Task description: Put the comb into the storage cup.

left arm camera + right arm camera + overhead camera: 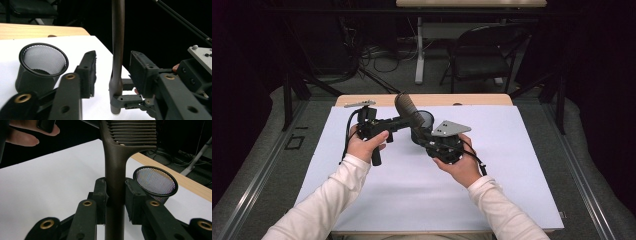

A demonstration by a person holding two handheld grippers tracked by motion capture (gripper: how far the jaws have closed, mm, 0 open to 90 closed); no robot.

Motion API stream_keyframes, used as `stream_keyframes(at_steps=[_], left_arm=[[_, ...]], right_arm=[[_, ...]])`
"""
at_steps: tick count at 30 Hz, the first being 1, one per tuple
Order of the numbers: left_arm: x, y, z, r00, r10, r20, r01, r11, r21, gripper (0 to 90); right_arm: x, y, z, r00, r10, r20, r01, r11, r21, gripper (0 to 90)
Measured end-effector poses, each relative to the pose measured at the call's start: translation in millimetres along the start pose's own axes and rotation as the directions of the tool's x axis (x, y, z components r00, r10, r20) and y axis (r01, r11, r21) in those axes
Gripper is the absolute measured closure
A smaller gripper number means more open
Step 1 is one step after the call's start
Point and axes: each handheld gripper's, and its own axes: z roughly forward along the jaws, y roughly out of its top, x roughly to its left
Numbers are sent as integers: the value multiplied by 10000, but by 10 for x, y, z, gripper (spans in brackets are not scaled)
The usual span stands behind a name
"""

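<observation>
The right tool [115, 195] pinches the comb [117, 157] by its handle, teeth up, in the middle of the high view just in front of the mesh cup [424, 120] on the desk [512, 165]. The left tool [113, 75] straddles the handle, its jaws spread and clear of it. This looks like a handover: next the left tool must close firmly before the right lets go.

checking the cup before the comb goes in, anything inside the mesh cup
The mesh cup looks empty: its far inner wall and a dark strip of bottom show, while the near wall hides the rest.
</observation>
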Motion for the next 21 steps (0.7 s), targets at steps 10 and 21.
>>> stream_keyframes(at_steps=[10, 21], left_arm=[[-9, -33, 77, 9995, -308, -94, 306, 9994, -180, 613], [-9, -54, 115, 9992, -399, -77, 397, 9988, -298, 657]], right_arm=[[3, -6, 1, 10000, 27, -34, -27, 10000, -26, 726], [8, -9, 6, 10000, 59, -60, -59, 10000, -15, 726]])
